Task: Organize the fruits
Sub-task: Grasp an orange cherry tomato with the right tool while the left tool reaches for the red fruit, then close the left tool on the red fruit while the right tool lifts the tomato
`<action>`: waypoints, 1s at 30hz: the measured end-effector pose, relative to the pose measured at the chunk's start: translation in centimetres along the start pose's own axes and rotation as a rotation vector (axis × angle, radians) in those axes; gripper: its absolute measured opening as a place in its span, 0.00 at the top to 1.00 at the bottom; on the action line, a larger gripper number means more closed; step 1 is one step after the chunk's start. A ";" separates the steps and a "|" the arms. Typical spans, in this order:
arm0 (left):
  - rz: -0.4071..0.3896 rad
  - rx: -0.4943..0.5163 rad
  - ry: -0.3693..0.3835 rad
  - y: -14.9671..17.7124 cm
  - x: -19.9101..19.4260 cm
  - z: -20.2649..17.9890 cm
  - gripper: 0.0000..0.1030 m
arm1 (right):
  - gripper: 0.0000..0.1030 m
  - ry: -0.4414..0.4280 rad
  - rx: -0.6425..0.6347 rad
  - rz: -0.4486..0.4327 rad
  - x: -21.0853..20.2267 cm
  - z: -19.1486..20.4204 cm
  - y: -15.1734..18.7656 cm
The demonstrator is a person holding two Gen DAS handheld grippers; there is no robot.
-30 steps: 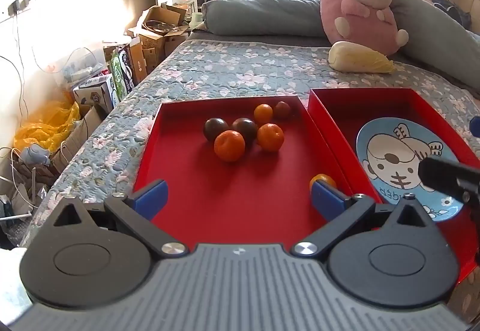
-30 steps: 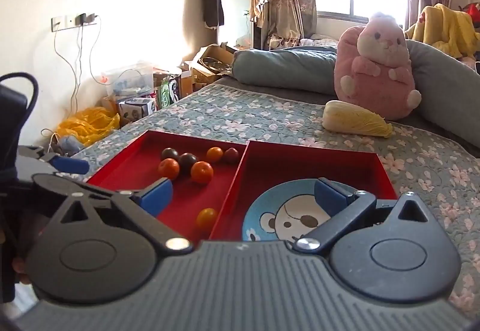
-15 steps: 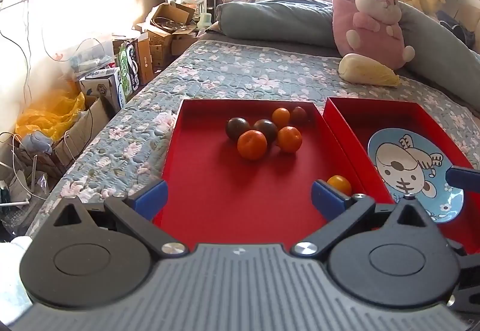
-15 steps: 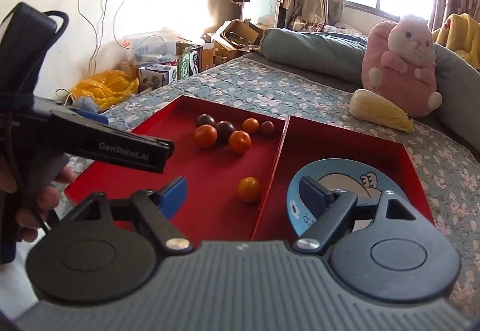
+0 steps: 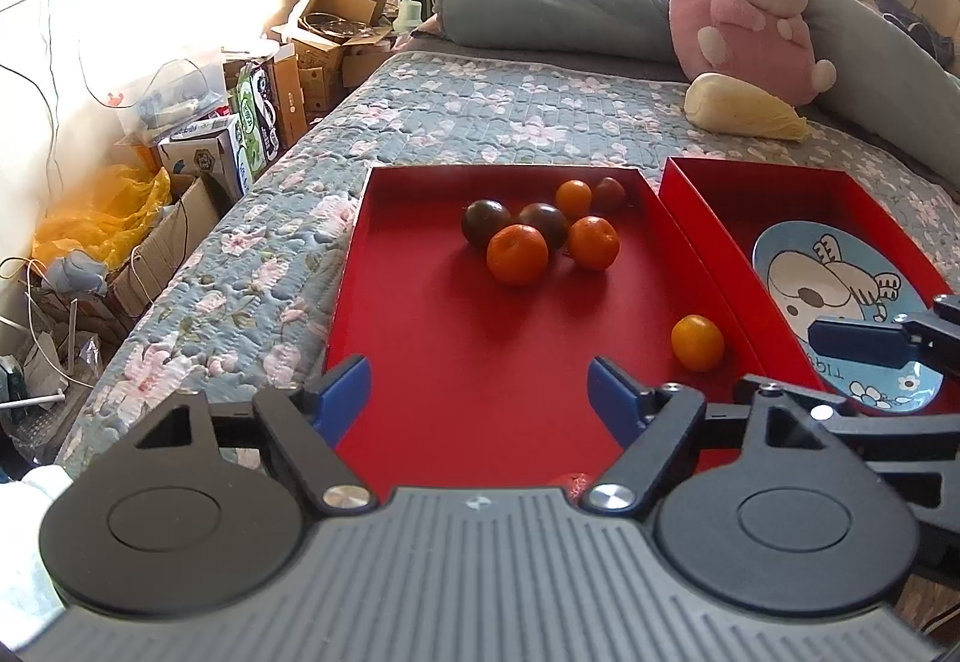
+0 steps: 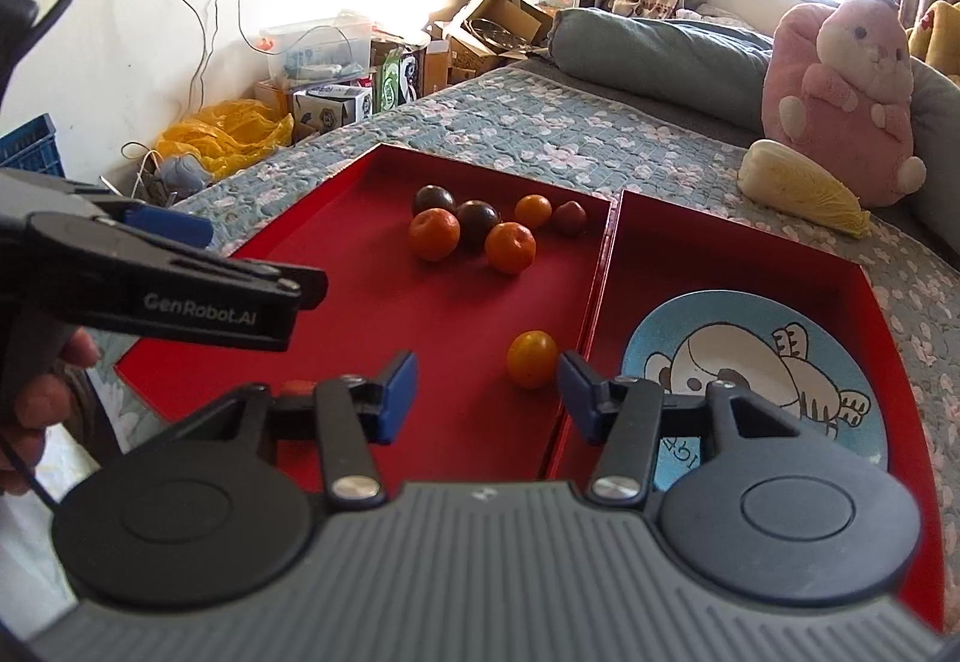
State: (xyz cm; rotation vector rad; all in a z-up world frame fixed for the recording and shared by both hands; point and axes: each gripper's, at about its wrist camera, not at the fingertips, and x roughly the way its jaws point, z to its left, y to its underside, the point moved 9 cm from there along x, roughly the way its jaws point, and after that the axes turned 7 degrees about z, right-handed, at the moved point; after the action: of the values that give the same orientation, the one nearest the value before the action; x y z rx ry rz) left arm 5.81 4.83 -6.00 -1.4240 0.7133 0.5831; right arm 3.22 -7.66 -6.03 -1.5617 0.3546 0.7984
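Note:
A red tray (image 5: 420, 362) (image 6: 360, 314) on the bed holds a cluster of oranges and dark plums (image 5: 540, 233) (image 6: 480, 230) at its far end. A lone small orange (image 5: 696, 342) (image 6: 531, 359) lies by the tray's right wall. A second red tray (image 5: 720, 218) (image 6: 750, 266) to the right holds a blue cartoon plate (image 5: 840, 314) (image 6: 750, 380). My left gripper (image 5: 477, 398) is open over the left tray's near end. My right gripper (image 6: 486, 398) is open, just short of the lone orange. A small red fruit (image 5: 570, 482) (image 6: 294, 388) peeks out at the tray's near edge.
A pink plush rabbit (image 5: 750, 8) and a cabbage (image 5: 738, 107) lie at the back of the floral quilt (image 5: 510, 110). Cardboard boxes (image 5: 312, 56) and a yellow bag (image 5: 96, 212) crowd the floor to the left. The left gripper's body (image 6: 150, 278) shows in the right wrist view.
Both grippers have moved forward and lower toward the trays. The right gripper has swung left, so the lone orange now sits just ahead of its fingers.

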 end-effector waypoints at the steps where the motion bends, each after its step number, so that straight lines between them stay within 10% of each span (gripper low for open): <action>1: 0.001 -0.006 0.001 -0.1 0.1 0.1 0.24 | 0.49 -0.004 0.003 0.008 0.5 -0.2 -0.1; 24: 0.070 -0.062 0.013 0.9 1.0 2.1 0.30 | 0.68 0.251 -0.421 0.234 9.3 0.8 -0.2; 30: 0.079 -0.004 0.068 1.7 0.6 0.9 0.30 | 0.69 0.177 -0.313 0.223 8.7 0.4 -0.8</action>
State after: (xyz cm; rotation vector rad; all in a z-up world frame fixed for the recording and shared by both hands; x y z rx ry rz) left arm 5.03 5.83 -7.55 -1.4294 0.8260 0.5999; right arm 9.85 -5.13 -11.23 -1.9159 0.5610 0.9231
